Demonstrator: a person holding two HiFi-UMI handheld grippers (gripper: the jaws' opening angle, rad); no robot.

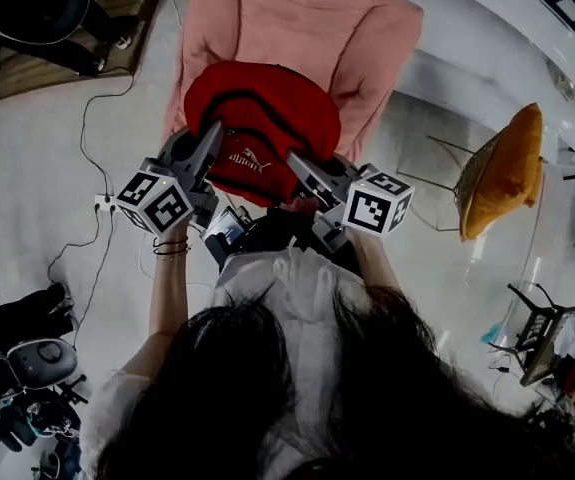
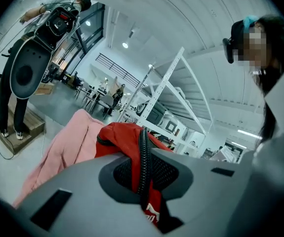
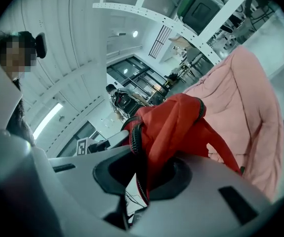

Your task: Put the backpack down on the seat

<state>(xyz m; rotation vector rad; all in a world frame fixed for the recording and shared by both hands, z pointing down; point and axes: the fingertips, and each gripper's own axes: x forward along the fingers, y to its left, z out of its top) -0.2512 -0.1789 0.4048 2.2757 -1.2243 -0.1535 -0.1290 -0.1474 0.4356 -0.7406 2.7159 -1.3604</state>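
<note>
A red backpack (image 1: 262, 118) with black zips hangs in front of the person, over the near part of a pink padded seat (image 1: 297, 23). My left gripper (image 1: 210, 140) is shut on the backpack's left edge; in the left gripper view its jaws pinch red fabric and a black zip (image 2: 142, 164). My right gripper (image 1: 299, 163) is shut on the bag's right lower edge, and in the right gripper view red fabric (image 3: 169, 132) bunches between its jaws. Behind the bag the pink seat (image 3: 245, 98) shows. Whether the backpack touches the seat is not visible.
A round black machine on a wooden platform (image 1: 37, 13) stands at the far left. Cables and a power strip (image 1: 102, 203) lie on the floor left of the seat. An orange wire chair (image 1: 502, 173) stands at the right. White shelving (image 2: 166, 93) rises behind.
</note>
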